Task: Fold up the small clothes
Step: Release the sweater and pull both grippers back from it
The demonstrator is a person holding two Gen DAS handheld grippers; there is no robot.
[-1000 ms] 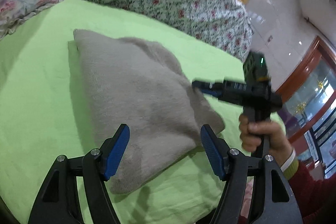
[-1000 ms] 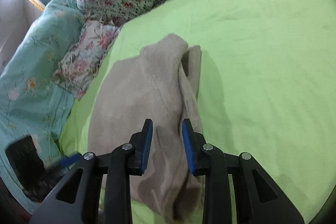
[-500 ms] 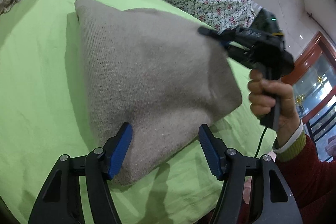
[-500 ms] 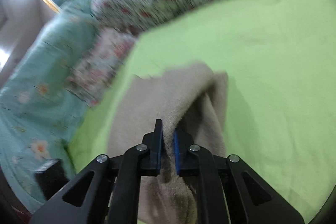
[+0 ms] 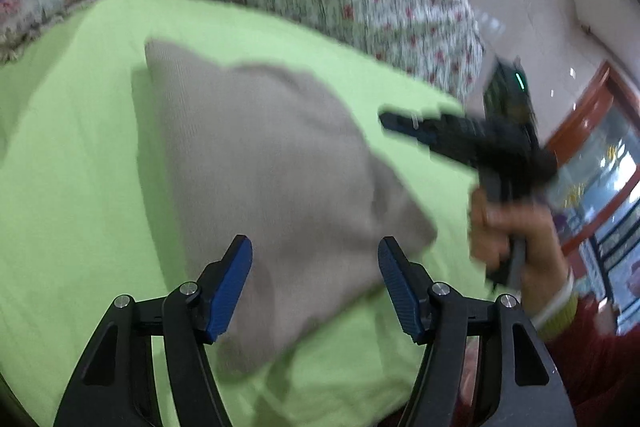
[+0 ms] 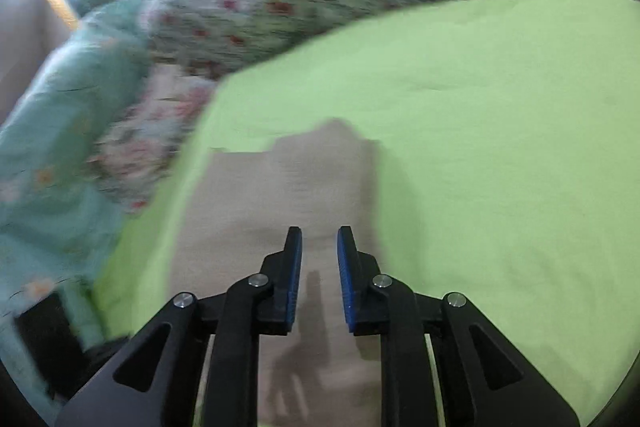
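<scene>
One taupe knitted garment [image 5: 260,163] is lying folded on the lime-green bed sheet [image 5: 72,187] — just ahead of both hand-held grippers. Left hand-held gripper [image 5: 314,285] is gaping wide; right hand-held gripper [image 6: 318,277] is sitting slightly parted, gripping nothing.
</scene>
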